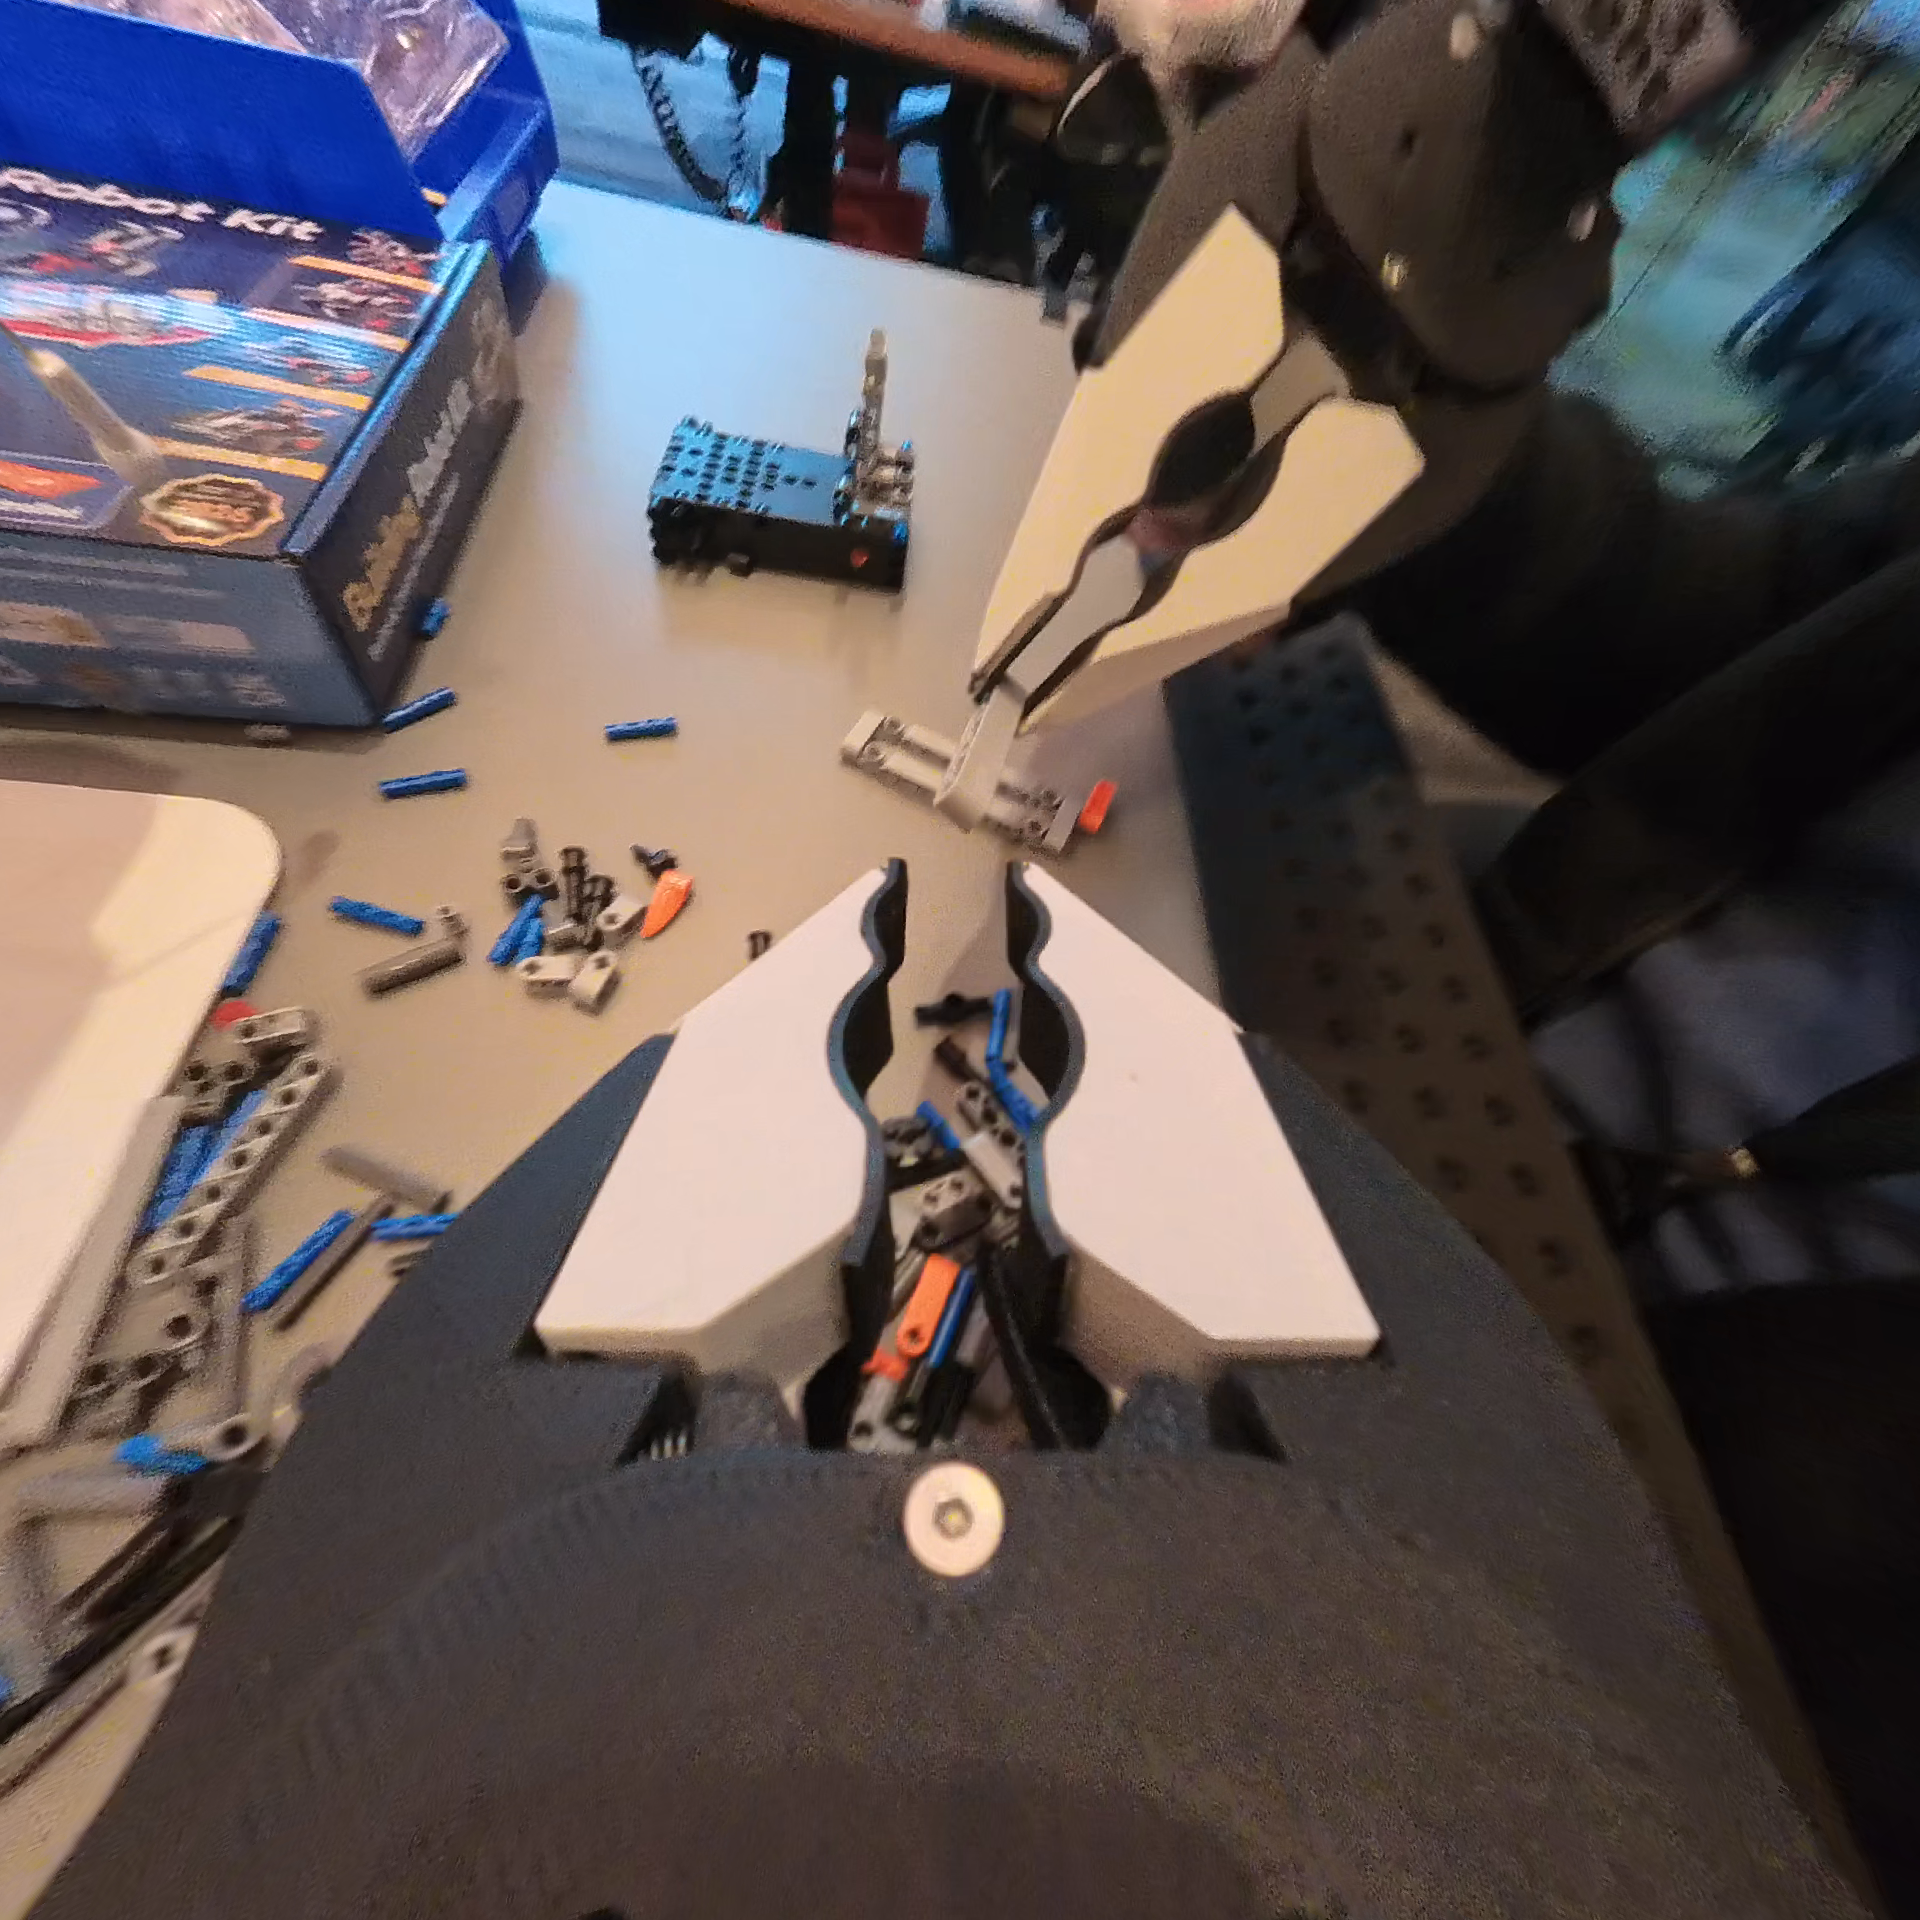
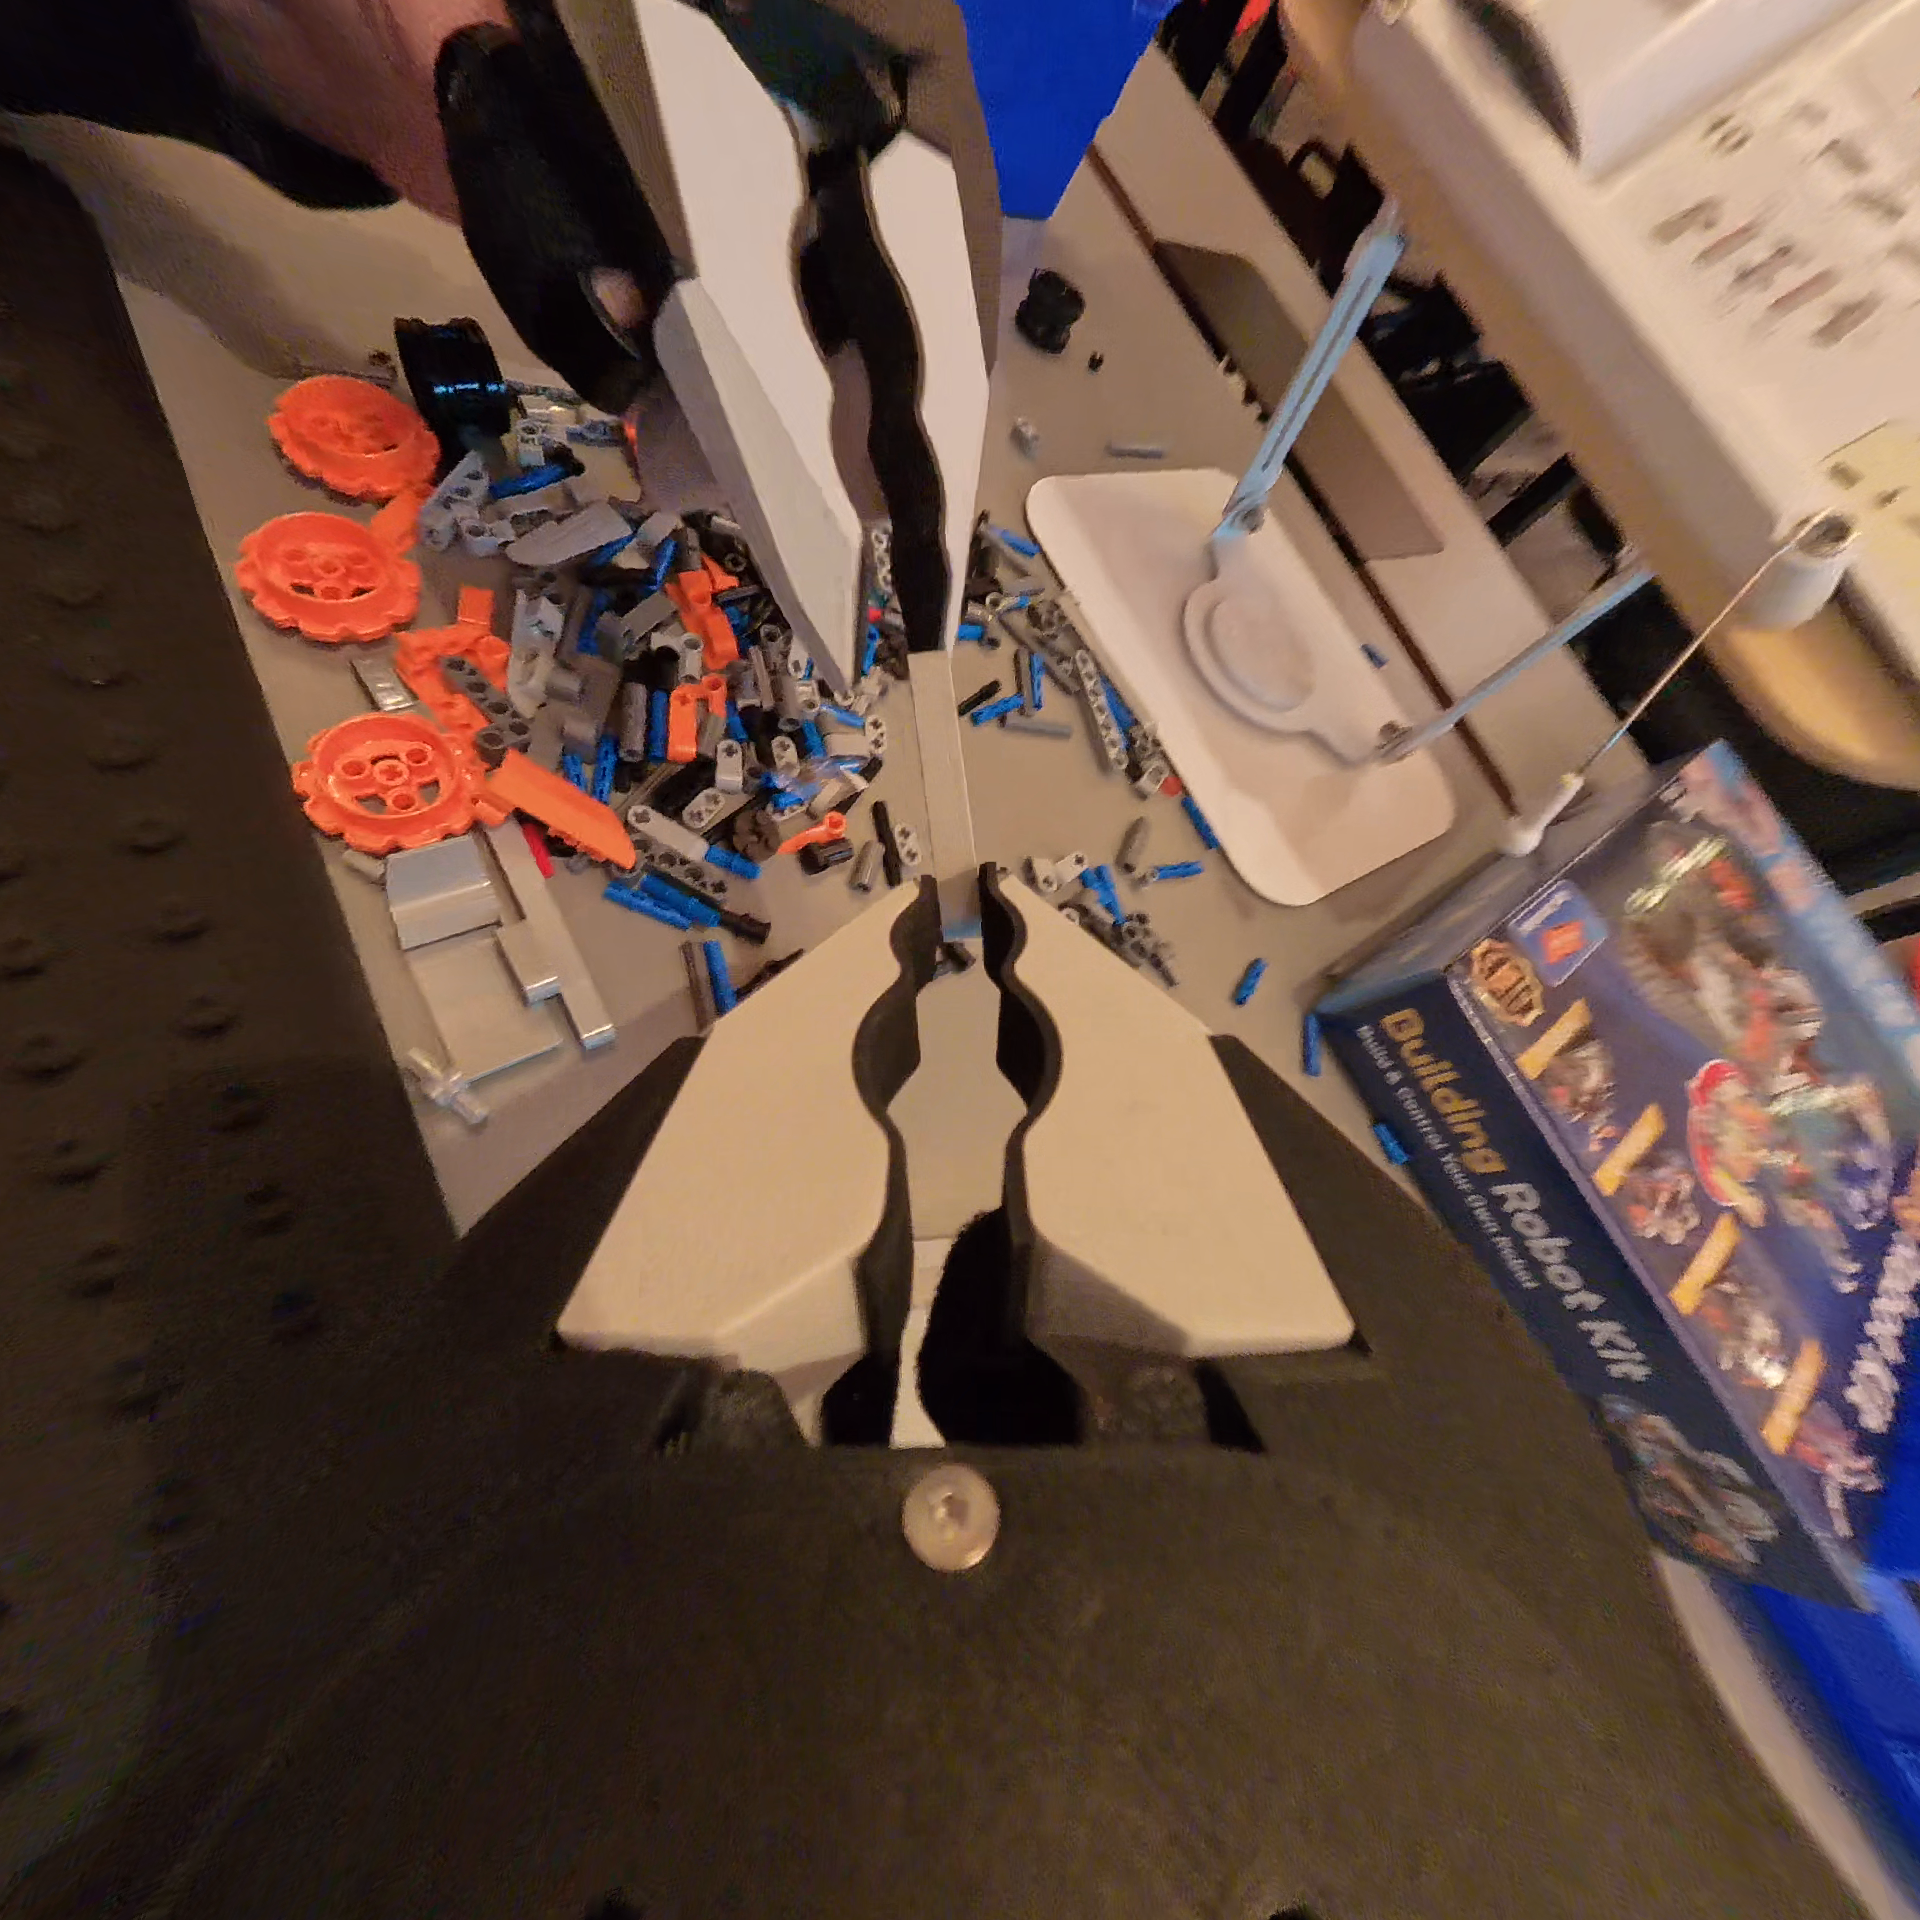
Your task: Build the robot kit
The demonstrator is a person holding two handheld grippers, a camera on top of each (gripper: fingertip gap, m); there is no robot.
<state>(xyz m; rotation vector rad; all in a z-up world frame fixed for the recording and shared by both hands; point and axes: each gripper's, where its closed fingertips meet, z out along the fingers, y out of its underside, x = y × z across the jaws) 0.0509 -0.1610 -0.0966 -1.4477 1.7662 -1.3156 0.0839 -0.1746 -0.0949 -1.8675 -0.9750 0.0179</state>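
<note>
Grey beam assembly [image 1: 961, 774], a cluster of pale building-kit pieces, hangs at the tips of the right gripper [image 1: 1000, 694], whose fingers are pinched together on its upright strip, just above the grey table [image 1: 727, 343]. Nearer than the assembly, the left gripper [image 1: 954, 883] hovers with its fingers apart, holding nothing, its tips just short of the assembly. Left of the assembly lies a scatter of small blue, grey and orange pieces [image 1: 582, 914]. Beyond the assembly stands a black studded block [image 1: 779, 504], and farther left a blue kit box [image 1: 249, 457].
</note>
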